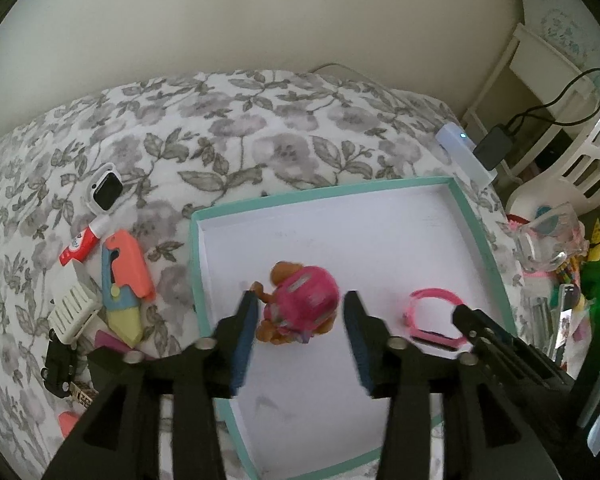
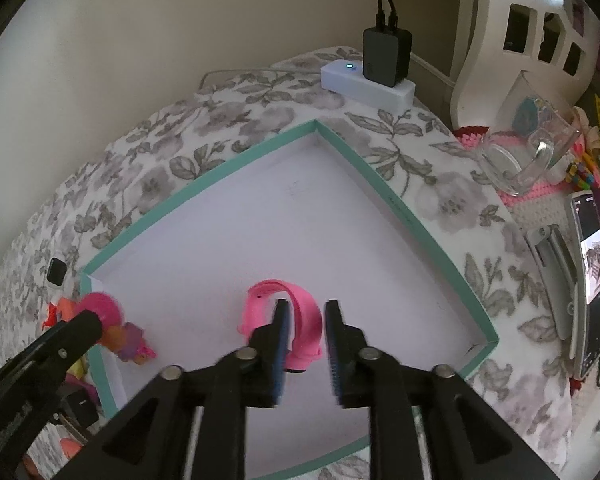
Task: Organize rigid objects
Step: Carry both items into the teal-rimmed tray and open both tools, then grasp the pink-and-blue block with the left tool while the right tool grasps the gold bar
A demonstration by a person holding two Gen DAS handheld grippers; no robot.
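Left tongs (image 1: 300, 312) spread around plastic pup figure (image 1: 300, 304), right tongs (image 2: 305, 328) parted astride rubbery pink band (image 2: 288, 312), teal-rimmed cardboard tray (image 1: 476, 216)

The left gripper (image 1: 300, 320) hangs wide apart around a pink toy dog (image 1: 300, 306) inside the teal-rimmed tray (image 1: 476, 216). A pink watch band (image 1: 436, 316) lies beside it.

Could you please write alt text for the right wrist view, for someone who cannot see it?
The open right gripper straddles a pink watch band lying in a teal-rimmed white tray on a floral bedspread. The left gripper enters at the left beside a pink toy.
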